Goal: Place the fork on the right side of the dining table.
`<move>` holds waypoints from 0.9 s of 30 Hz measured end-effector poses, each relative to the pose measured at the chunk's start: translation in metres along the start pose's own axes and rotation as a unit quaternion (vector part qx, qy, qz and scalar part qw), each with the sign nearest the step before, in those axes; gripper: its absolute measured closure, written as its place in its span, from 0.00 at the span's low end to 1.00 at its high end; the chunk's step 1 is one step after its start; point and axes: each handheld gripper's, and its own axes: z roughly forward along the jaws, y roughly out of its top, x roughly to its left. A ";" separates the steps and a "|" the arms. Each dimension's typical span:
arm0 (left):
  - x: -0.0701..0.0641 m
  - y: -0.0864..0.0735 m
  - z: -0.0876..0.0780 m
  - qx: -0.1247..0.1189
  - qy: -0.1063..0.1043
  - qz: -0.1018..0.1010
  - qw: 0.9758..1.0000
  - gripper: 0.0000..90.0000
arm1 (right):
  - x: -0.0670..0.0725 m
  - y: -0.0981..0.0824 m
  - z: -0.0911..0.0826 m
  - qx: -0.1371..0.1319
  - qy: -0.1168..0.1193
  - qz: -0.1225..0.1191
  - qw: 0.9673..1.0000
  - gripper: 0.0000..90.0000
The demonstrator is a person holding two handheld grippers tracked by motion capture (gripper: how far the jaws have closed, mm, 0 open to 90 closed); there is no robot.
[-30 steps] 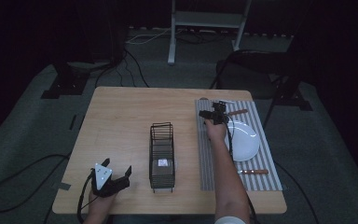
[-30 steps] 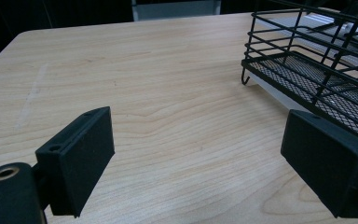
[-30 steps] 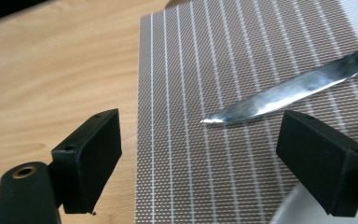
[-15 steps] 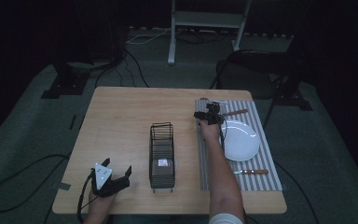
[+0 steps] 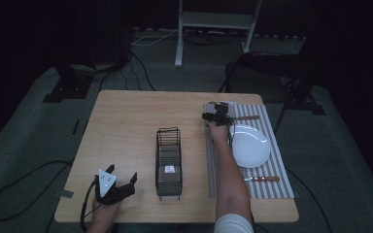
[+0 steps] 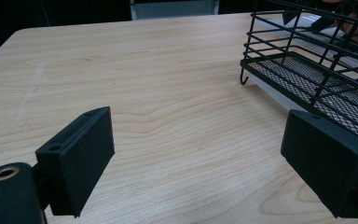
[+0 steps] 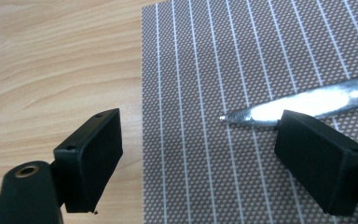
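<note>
My right gripper [image 5: 217,116] is open, low over the far left corner of a striped placemat [image 5: 278,167]. In the right gripper view its jaws [image 7: 205,158] straddle bare mat [image 7: 191,56], and the silver tip of a knife blade [image 7: 303,100] lies just ahead of the right jaw. That knife's wooden handle [image 5: 247,117] points right along the mat's far edge. A white plate [image 5: 249,145] lies on the mat beside the forearm. My left gripper [image 5: 121,187] rests open at the table's near left; its jaws [image 6: 205,163] hold nothing above the wood.
A black wire rack [image 5: 169,155] stands in the middle of the wooden table [image 5: 126,131], close to the left gripper's right jaw [image 6: 307,70]. A second wooden-handled utensil [image 5: 261,178] lies at the mat's near end. Cables and stands sit on the dark floor.
My right gripper has shifted a little to the left, to the mat's far left corner. The left gripper has not moved.
</note>
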 end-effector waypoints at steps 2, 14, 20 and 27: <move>0.000 0.000 0.000 0.000 0.000 0.002 1.000 0.11 | 0.003 -0.001 -0.003 -0.003 -0.007 -0.015 1.000 0.16; -0.001 0.000 0.000 0.003 0.000 0.003 1.000 0.11 | 0.027 0.003 -0.070 -0.100 0.020 -0.098 0.990 0.15; -0.001 0.000 0.000 0.006 -0.001 0.003 1.000 0.11 | 0.030 -0.005 -0.109 -0.149 0.041 -0.125 0.980 0.15; -0.001 0.000 0.000 0.008 0.000 0.003 1.000 0.11 | 0.028 -0.027 -0.152 -0.195 0.064 -0.146 0.968 0.15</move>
